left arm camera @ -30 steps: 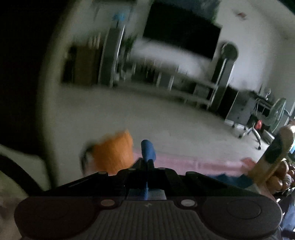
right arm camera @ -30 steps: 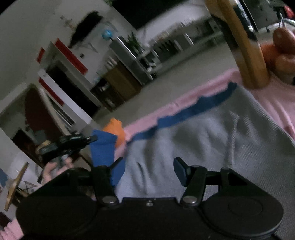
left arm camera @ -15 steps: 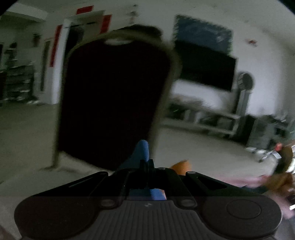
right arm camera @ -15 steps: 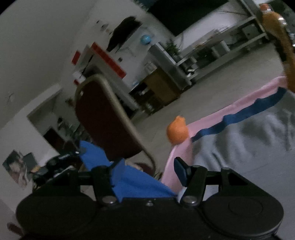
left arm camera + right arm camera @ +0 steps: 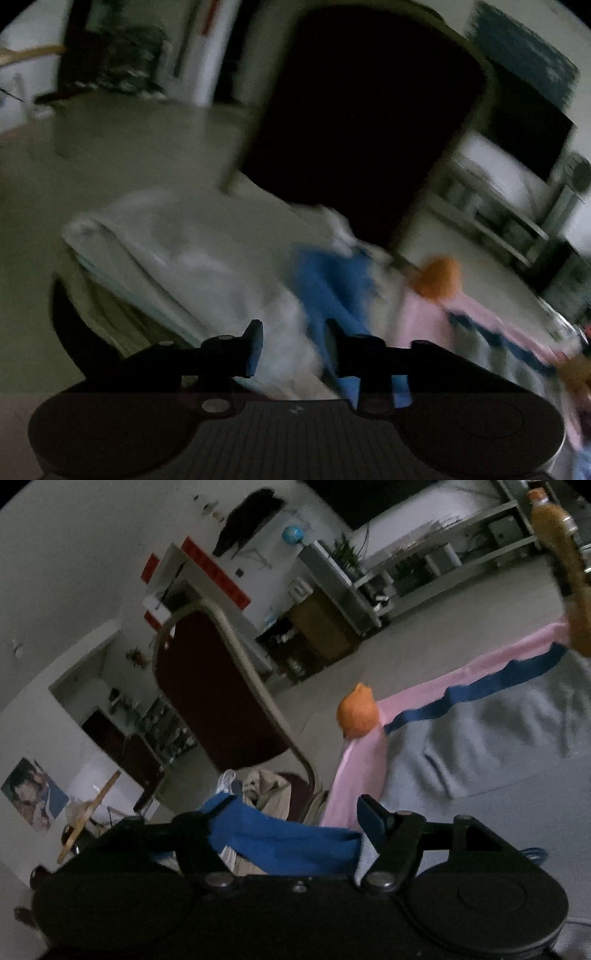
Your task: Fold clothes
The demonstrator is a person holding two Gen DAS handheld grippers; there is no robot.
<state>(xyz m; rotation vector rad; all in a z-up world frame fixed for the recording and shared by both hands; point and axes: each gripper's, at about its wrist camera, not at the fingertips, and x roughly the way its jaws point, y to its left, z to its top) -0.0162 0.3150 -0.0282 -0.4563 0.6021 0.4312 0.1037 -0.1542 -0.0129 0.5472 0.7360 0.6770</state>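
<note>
Pink table cover [image 5: 424, 698] under grey garment [image 5: 498, 746]; blue cloth [image 5: 288, 840] between gaping right tongs [image 5: 291, 814]; left tongs [image 5: 293, 341] gaping, empty.

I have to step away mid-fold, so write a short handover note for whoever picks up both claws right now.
Left claw: open, holding nothing, pointed at the pile of pale clothes heaped on the chair; the view is blurred.
Right claw: open, with blue cloth draped across its jaws, not pinched.
Grey garment with a blue band lies spread on the pink-covered table, partly folded over itself; an orange item sits at the table's corner.
Done: grey garment laid out.
Left: finish its fold, deal with the blue cloth, then the chair pile.
</note>
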